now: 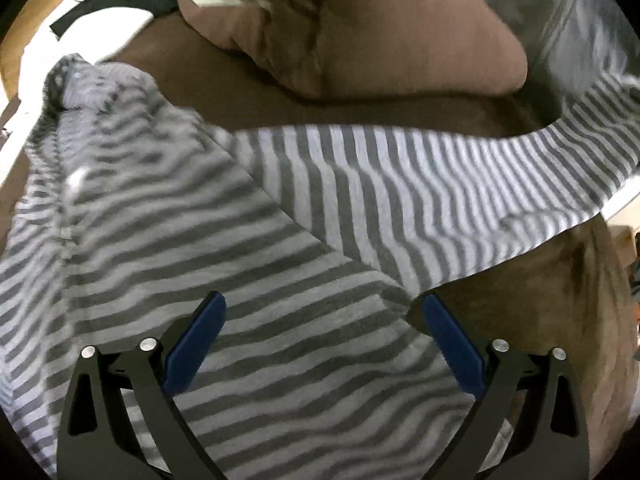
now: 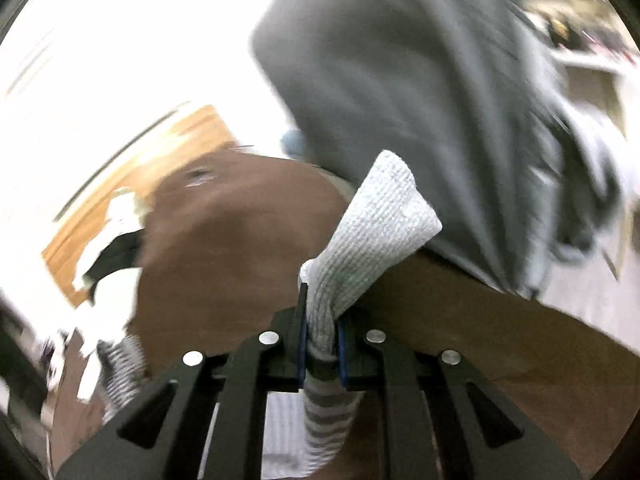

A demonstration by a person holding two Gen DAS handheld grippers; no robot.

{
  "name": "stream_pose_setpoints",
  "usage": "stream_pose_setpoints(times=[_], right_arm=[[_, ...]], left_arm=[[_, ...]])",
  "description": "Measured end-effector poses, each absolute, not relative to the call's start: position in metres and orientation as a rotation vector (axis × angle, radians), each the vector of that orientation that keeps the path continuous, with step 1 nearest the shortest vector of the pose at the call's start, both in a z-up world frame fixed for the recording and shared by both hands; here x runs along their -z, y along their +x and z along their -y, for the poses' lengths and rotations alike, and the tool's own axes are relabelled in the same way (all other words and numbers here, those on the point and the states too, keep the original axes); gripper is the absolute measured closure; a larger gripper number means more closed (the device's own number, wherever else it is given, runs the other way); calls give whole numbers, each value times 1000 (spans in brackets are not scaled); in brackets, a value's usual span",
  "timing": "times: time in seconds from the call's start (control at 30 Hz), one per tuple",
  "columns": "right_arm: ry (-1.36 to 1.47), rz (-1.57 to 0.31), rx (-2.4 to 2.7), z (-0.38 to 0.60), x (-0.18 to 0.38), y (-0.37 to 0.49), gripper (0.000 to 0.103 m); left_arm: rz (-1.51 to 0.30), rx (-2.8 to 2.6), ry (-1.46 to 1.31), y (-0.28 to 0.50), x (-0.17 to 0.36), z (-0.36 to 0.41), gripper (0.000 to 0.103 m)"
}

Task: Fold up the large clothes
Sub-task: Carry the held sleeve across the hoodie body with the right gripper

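Note:
A grey-and-white striped garment (image 1: 208,216) lies spread over a brown bed cover (image 1: 360,116), with one sleeve (image 1: 500,184) stretched to the right. My left gripper (image 1: 320,312) hovers just above the garment's body, jaws wide open and empty. My right gripper (image 2: 322,332) is shut on the sleeve's white ribbed cuff (image 2: 380,216), which sticks up past the fingers; striped sleeve fabric (image 2: 324,416) hangs below the jaws. The right wrist view is motion-blurred.
A brown pillow (image 1: 360,24) lies at the bed's far side. A grey garment (image 2: 400,80) hangs or lies beyond the cuff. White and black clothes (image 1: 100,12) sit at the far left by a wooden board (image 2: 132,168).

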State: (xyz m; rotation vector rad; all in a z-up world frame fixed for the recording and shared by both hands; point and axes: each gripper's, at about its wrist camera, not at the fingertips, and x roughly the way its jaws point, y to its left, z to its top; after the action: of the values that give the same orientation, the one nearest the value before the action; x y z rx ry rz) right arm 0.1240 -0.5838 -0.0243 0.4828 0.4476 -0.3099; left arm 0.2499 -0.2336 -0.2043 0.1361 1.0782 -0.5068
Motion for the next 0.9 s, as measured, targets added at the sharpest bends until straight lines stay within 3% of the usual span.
stream_pose_setpoints(times=[0.2, 0.47, 0.63, 0.9], right_arm=[[372, -392, 42, 469, -43, 148, 91], [352, -428, -308, 304, -74, 193, 91], [255, -567, -427, 183, -31, 215, 91], [122, -864, -535, 53, 121, 216, 91]], left_arm=[[-1029, 430, 107, 223, 154, 179, 6], [-1032, 262, 50, 183, 128, 77, 6], [-1033, 139, 1, 160, 131, 7, 6], [-1055, -37, -63, 135, 164, -84, 7]])
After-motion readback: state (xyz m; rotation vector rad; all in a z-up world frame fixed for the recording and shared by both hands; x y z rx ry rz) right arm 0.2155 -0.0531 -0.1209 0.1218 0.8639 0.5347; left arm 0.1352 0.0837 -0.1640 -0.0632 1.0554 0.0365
